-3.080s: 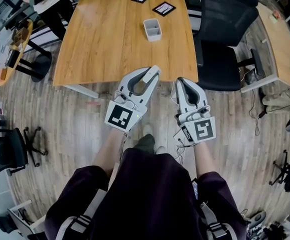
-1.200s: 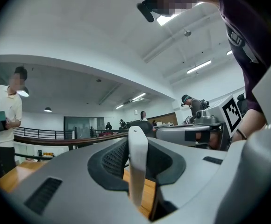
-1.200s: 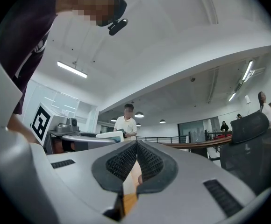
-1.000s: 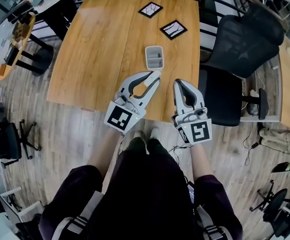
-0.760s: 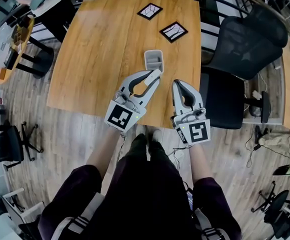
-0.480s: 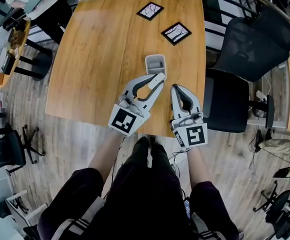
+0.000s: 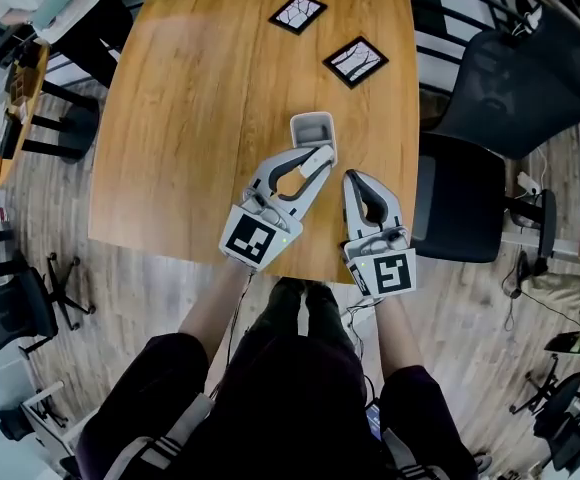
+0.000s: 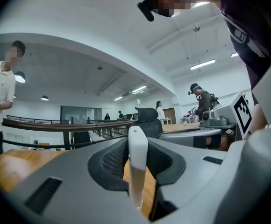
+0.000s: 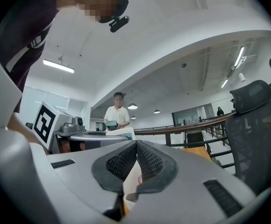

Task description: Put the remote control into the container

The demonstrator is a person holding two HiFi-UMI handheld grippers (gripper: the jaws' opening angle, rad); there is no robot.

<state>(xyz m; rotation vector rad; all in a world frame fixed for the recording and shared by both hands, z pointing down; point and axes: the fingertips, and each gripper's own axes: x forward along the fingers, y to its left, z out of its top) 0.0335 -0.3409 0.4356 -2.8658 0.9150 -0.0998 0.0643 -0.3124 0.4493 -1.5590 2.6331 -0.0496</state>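
Observation:
A slim white remote control (image 8: pixel 138 157) stands edge-on between the dark pads of my left gripper (image 8: pixel 138 146), which is shut on it. In the head view my left gripper (image 7: pixel 317 156) hovers over the wooden table (image 7: pixel 190 118), its tip at the near rim of the pale grey rectangular container (image 7: pixel 312 126). There the remote is hard to tell from the white fingers. My right gripper (image 7: pixel 353 177) hangs just right of the left one, over the table's near part. Its pads meet at the tip (image 9: pixel 137 143), shut with nothing between them.
Two black-framed marker cards (image 7: pixel 298 13) (image 7: pixel 355 60) lie at the table's far side. A black office chair (image 7: pixel 510 88) stands right of the table. The table's near edge (image 7: pixel 170 248) runs just ahead of my legs. A person in white (image 9: pixel 117 118) stands beyond the table.
I have stepped up to the table. Both grippers, earlier over the floor, now hang above its near part, and the left gripper's tip has come up to the container's near rim.

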